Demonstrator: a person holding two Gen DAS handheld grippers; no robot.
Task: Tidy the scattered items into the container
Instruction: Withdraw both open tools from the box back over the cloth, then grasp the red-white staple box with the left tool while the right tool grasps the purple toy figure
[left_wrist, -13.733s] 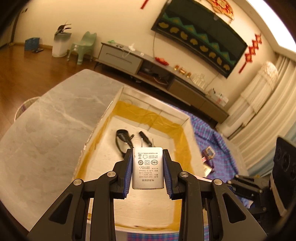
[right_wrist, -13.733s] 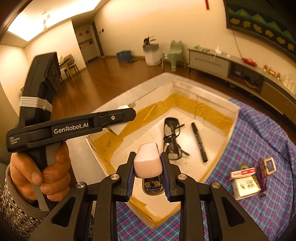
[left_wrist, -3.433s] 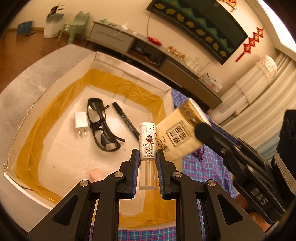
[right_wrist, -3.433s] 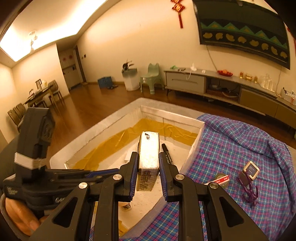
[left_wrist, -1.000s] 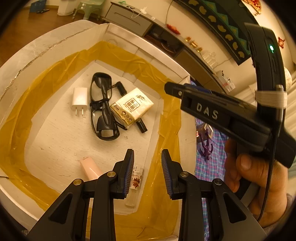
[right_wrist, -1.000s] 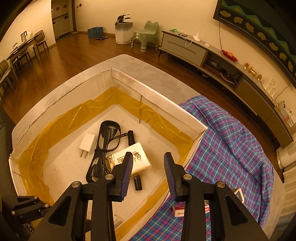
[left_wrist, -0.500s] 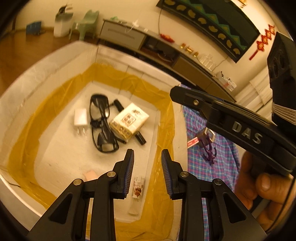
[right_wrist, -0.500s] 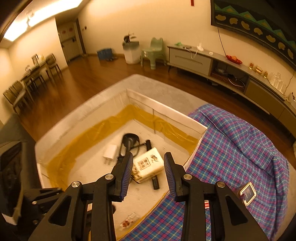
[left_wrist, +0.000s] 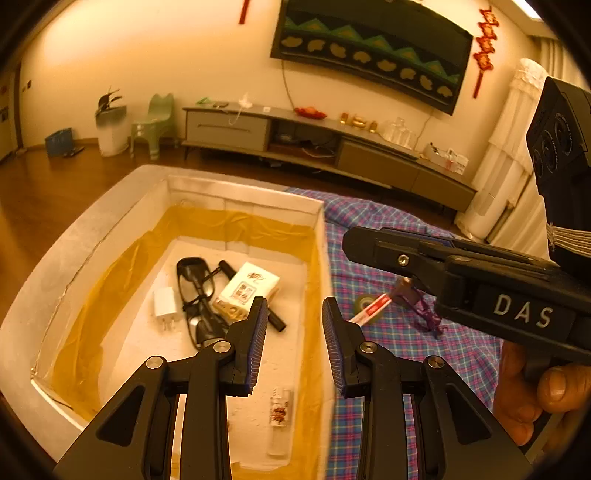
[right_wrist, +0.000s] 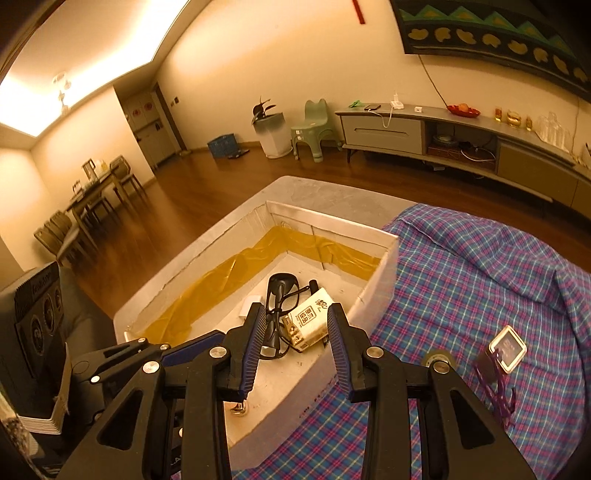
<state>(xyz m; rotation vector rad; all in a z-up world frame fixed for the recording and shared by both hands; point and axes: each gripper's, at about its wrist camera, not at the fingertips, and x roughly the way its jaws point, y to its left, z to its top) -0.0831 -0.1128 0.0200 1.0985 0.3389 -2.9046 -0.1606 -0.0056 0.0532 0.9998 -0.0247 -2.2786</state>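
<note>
The white box (left_wrist: 320, 236), lined with yellow tape, holds black glasses (left_wrist: 195, 295), a white charger (left_wrist: 164, 302), a tissue pack (left_wrist: 247, 290), a black marker (left_wrist: 275, 322) and a lighter (left_wrist: 279, 410). My left gripper (left_wrist: 293, 339) hovers open and empty over the box's near right corner. In the right wrist view my right gripper (right_wrist: 297, 350) is open and empty above the same corner, with the tissue pack (right_wrist: 308, 317) and glasses (right_wrist: 280, 295) showing between its fingers. On the plaid cloth (right_wrist: 480, 280) lie a tape roll (right_wrist: 437, 356), a small white-framed square (right_wrist: 508, 347) and a purple item (right_wrist: 495, 384).
A hand (left_wrist: 535, 387) holds the right gripper's body (left_wrist: 480, 291) over the cloth at the right. A red and white strip (left_wrist: 373, 306) lies beside the purple item (left_wrist: 417, 299). A grey table top (right_wrist: 306, 195) surrounds the box. A TV cabinet (left_wrist: 332, 147) stands behind.
Both grippers have risen and drawn back from the box, so more of the room and cloth shows. Their jaws stay open and empty. The items in the box have not moved.
</note>
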